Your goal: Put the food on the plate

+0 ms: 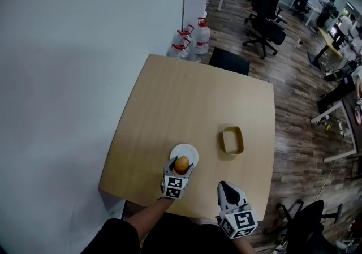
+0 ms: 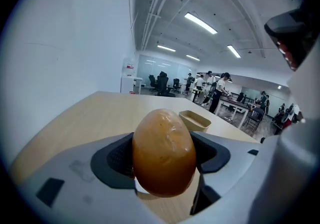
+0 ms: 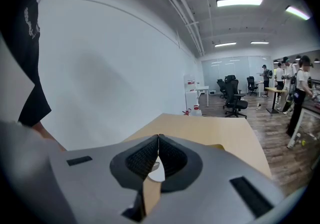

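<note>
Orange-brown food (image 2: 163, 153) clamped in left gripper (image 1: 181, 167) — over white plate (image 1: 190, 149).

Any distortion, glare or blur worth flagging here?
Head view: sharp, evenly lit, mild wide-angle bending. Left gripper view: heavy fisheye, dark corners, soft sheen on the food. Right gripper view: same fisheye vignette, ceiling light glaring bright.

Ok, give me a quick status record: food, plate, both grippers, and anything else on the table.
food: orange, egg-shaped, held in left gripper
left gripper: shut on food, over plate near edge
plate: white, round, by table front edge; contact with food unclear
right gripper: shut, empty, over table's near edge
other: tan tray, looks empty, right of plate
</note>
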`<state>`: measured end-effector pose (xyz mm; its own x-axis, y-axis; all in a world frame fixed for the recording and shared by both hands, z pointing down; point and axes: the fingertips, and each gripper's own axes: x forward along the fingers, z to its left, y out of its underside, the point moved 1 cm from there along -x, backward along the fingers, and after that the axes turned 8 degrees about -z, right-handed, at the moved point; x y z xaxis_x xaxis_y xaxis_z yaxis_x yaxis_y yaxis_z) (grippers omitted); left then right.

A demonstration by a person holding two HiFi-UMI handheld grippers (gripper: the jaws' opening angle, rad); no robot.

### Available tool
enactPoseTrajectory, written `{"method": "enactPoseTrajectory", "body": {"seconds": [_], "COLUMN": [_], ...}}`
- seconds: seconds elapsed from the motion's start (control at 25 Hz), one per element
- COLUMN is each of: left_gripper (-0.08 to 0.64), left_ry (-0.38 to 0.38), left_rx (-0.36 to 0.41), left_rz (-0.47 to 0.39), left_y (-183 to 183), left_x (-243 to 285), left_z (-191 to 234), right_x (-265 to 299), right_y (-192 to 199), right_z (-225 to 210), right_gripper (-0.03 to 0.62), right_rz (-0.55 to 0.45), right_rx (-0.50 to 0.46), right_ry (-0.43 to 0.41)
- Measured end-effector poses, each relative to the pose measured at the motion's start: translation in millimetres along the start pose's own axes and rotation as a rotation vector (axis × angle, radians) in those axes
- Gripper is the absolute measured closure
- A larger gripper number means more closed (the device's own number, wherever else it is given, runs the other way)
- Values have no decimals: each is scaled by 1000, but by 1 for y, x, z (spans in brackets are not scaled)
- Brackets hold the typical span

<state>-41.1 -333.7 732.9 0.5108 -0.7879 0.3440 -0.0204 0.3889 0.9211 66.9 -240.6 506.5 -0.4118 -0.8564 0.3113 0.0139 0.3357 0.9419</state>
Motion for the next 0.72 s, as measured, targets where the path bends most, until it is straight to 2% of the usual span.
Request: {"method": "enactPoseTrajectory", "body": {"seconds": [0.12, 0.36, 0.44, 0.6, 0.72], "left_gripper": [239, 239, 239, 238, 238], "left_ry": [7, 39, 43, 21, 17], "left_rx": [6, -32, -20, -52, -47], "left_rz": [39, 131, 168, 252, 271], "left_y": [20, 60, 67, 77, 80], "left_x": [15, 43, 47, 56, 60], "left_z": [10, 22, 25, 30, 28], "right_x": [3, -4, -5, -4, -7], "right_y": [7, 20, 23, 29, 26], "right_z": [5, 1, 1, -1, -3], "right_gripper": [532, 532, 532, 532, 532], "right_rz": [17, 57, 65, 81, 81], "right_rx": [-2, 1, 6, 13, 19], "right_ry": [0, 15, 24, 33, 44]}}
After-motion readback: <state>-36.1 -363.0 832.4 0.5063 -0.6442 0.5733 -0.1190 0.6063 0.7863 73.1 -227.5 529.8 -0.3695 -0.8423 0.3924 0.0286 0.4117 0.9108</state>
